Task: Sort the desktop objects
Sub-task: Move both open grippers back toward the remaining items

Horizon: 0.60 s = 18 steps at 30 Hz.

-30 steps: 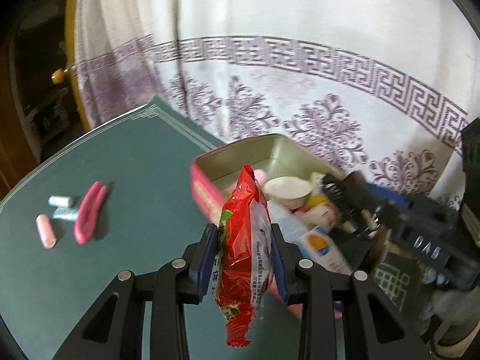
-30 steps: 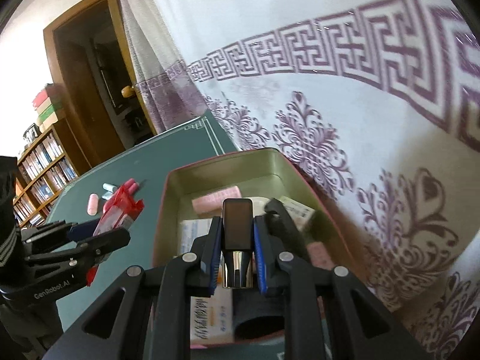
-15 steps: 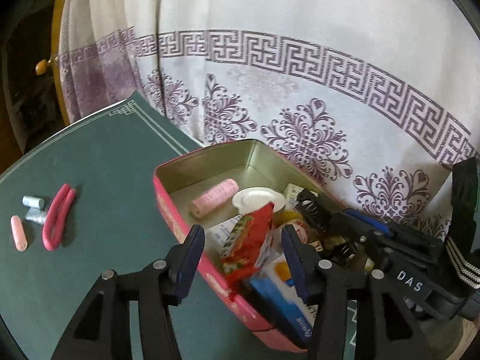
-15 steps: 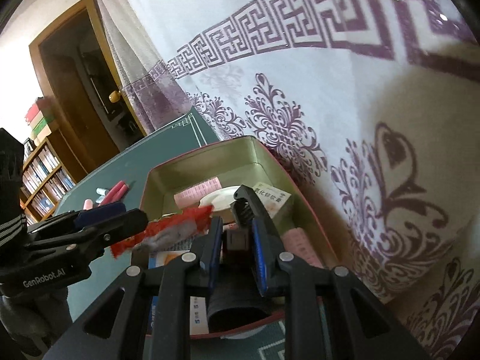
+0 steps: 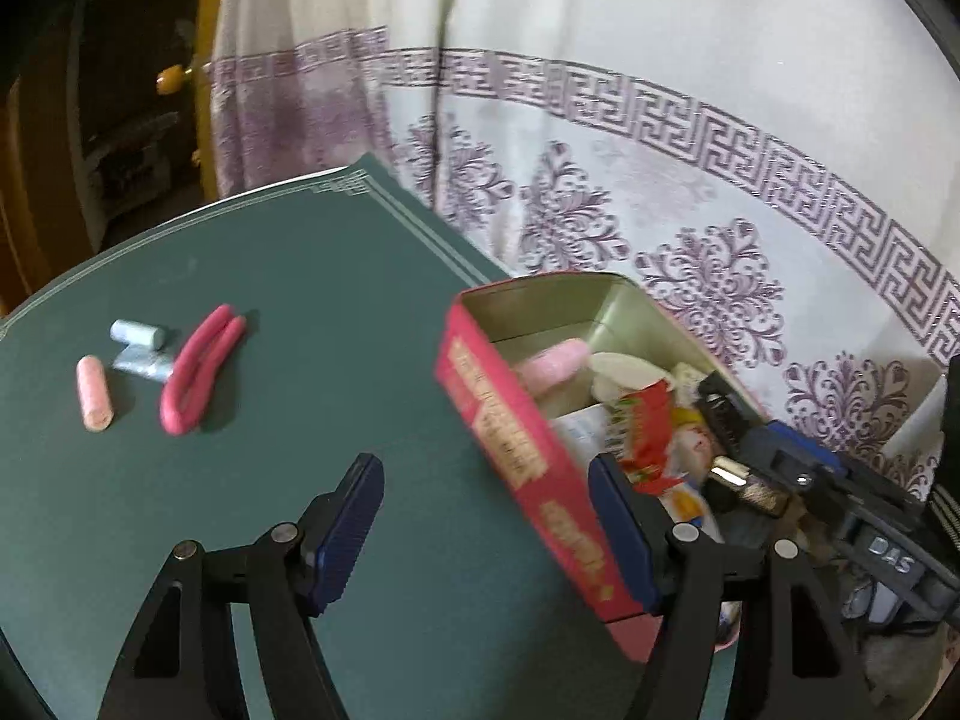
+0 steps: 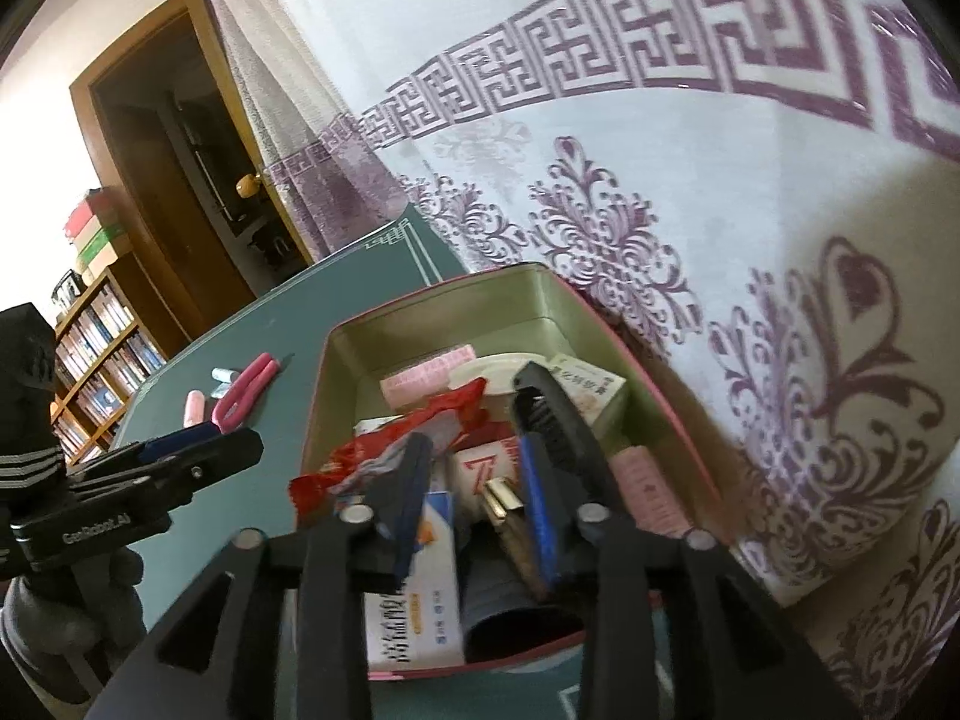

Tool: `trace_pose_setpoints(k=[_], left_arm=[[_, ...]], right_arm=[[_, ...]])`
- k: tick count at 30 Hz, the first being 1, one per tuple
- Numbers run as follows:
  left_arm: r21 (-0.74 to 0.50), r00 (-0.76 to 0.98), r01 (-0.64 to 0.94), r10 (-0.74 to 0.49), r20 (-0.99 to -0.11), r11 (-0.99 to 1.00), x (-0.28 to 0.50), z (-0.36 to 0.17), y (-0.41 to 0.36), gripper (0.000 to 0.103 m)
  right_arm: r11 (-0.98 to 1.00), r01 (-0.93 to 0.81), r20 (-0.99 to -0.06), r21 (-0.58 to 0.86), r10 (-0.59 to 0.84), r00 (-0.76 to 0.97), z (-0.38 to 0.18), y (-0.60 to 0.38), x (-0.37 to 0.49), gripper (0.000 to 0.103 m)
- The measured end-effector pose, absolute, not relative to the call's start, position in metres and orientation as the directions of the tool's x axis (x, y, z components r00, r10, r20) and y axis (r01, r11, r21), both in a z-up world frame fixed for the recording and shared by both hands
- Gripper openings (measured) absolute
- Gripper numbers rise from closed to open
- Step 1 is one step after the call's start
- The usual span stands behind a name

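Note:
A red tin box (image 5: 516, 438) (image 6: 432, 300) stands on the green table, full of small goods. A red snack packet (image 5: 651, 420) (image 6: 414, 438) lies loose on top of them. My left gripper (image 5: 486, 516) (image 6: 180, 450) hovers beside the tin's near wall. Its jaws are opening with nothing between them. My right gripper (image 6: 474, 474) (image 5: 780, 468) reaches into the tin, and its jaws are opening too. A small dark object with a metal end (image 6: 504, 501) (image 5: 744, 480) lies between them beside the right finger, no longer pinched.
On the table left of the tin lie a pink clip-like tool (image 5: 201, 369), a pale blue roll (image 5: 137, 333) and a pink roll (image 5: 95, 393). A white curtain with purple patterns (image 5: 660, 192) hangs right behind the tin. A bookshelf (image 6: 96, 354) stands at far left.
My left gripper opened and dropped the red packet into the tin, then drew back to the left. My right gripper sank into the tin and opened off the dark object.

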<state>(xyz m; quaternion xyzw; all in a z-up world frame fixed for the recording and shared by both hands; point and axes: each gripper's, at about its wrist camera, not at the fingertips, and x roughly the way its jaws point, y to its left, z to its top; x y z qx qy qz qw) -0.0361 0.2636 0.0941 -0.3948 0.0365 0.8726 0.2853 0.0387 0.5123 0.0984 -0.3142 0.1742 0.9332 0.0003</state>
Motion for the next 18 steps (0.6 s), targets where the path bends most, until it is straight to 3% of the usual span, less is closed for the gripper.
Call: trace_pose_setpoints(k=[2, 4, 18], left_arm=[[-0.168, -0.528, -0.51, 0.461, -0.713, -0.844, -0.037, 0.092, 0.254, 0.078], [-0.171, -0.537, -0.491, 0.451, -0.713, -0.854, -0.038, 0.09, 0.242, 0.081], [-0.179, -0.611, -0.274, 0.315, -0.726, -0.945, -0.055, 0.077, 0.134, 0.081]], right_arm=[[-0.943, -0.096, -0.58, 0.32, -0.115, -0.806, 0.101, 0.505, 0.038, 0.065], [-0.946, -0.077, -0.57, 0.314, -0.123, -0.813, 0.104, 0.497, 0.038, 0.07], [-0.944, 0.131, -0.557, 0.301, -0.286, -0.78, 0.112, 0.41, 0.004, 0.071]])
